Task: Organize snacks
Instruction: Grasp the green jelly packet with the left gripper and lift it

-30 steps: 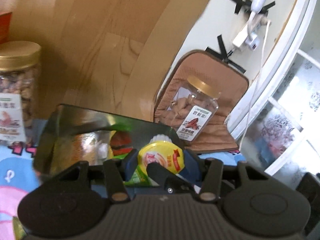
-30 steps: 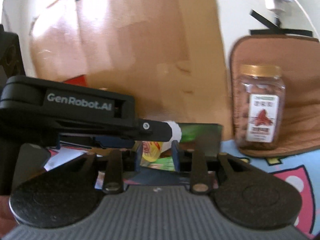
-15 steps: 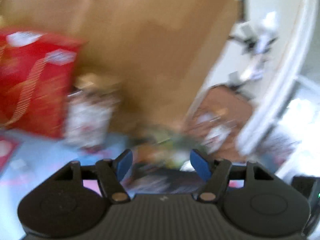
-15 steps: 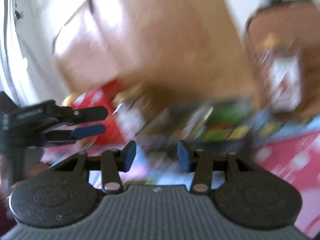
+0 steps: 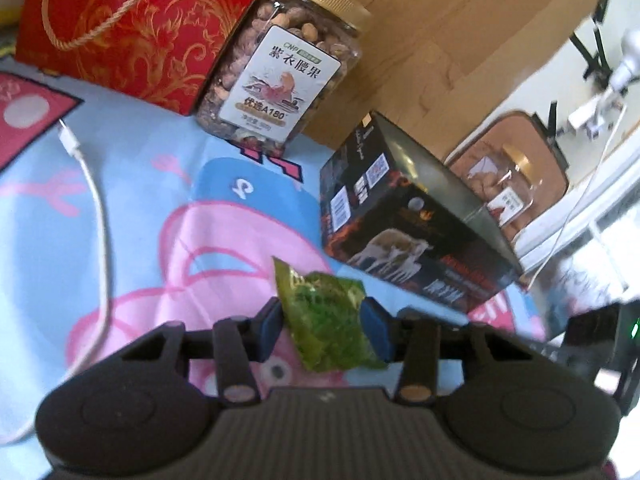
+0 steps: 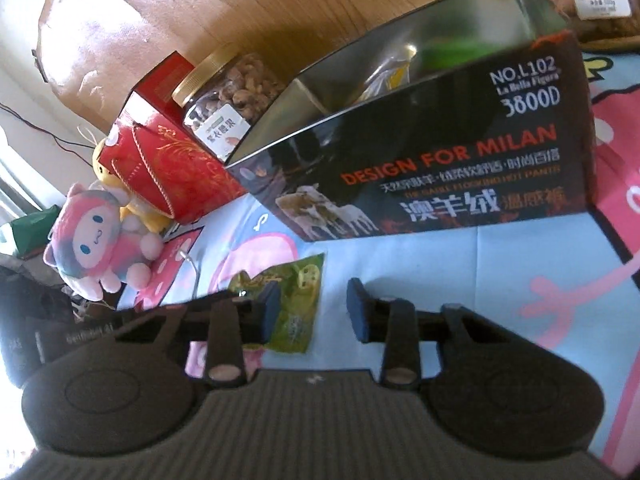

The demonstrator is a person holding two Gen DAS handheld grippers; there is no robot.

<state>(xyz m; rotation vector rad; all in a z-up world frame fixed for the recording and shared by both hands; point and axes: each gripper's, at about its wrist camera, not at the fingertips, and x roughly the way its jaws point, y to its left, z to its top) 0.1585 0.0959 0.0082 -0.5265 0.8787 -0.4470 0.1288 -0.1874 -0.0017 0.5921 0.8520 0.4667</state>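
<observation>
A green snack packet (image 5: 328, 316) lies on the cartoon mat between the blue pads of my left gripper (image 5: 325, 327), whose jaws stand open around it. The same packet (image 6: 294, 304) shows in the right wrist view, with the left gripper's arm (image 6: 152, 322) over its left edge. My right gripper (image 6: 313, 310) is open and empty, just right of the packet. The open black box (image 6: 440, 168) (image 5: 404, 224) stands behind, with yellow and green snacks (image 6: 394, 74) inside.
A gold-lidded nut jar (image 5: 280, 68) and red gift box (image 5: 132, 20) stand at the back left against a wooden board. A second nut jar (image 5: 504, 184) stands on a brown cushion. A white cable (image 5: 96, 208) lies left. Plush toys (image 6: 100, 236) sit far left.
Both grippers have pulled back from over the black box and dropped to the mat. The yellow snack the left gripper held a second ago is gone; the green packet is now between its pads.
</observation>
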